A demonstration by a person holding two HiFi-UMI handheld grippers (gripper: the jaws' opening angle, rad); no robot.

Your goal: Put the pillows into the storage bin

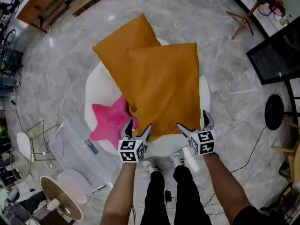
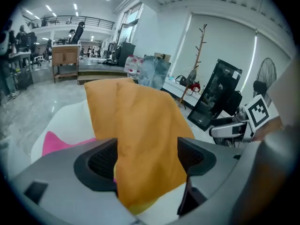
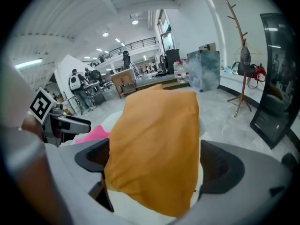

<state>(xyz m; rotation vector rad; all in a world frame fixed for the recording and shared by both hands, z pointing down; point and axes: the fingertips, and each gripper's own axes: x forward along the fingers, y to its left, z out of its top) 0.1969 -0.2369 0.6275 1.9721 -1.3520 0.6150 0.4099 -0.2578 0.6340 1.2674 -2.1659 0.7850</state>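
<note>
Two orange pillows lie crossed on a white round seat (image 1: pixel 96 86); the upper one (image 1: pixel 164 86) rests over the lower one (image 1: pixel 124 46). A pink star pillow (image 1: pixel 110 118) lies at the seat's left front. My left gripper (image 1: pixel 137 128) stands open at the upper pillow's near left corner, which reaches between its jaws (image 2: pixel 140 125). My right gripper (image 1: pixel 193 122) is open at the near right corner, with the pillow (image 3: pixel 157 139) between its jaws. Neither gripper's pads press on the cloth. A clear plastic bin (image 1: pixel 70 149) stands on the floor to the left.
The marble floor holds a wire chair (image 1: pixel 37 135) and a round lamp shade (image 1: pixel 61 198) at the left. A wooden coat stand (image 1: pixel 243 22), a black panel (image 1: pixel 276 55) and a black round base (image 1: pixel 274 111) stand at the right. The person's legs are below the seat.
</note>
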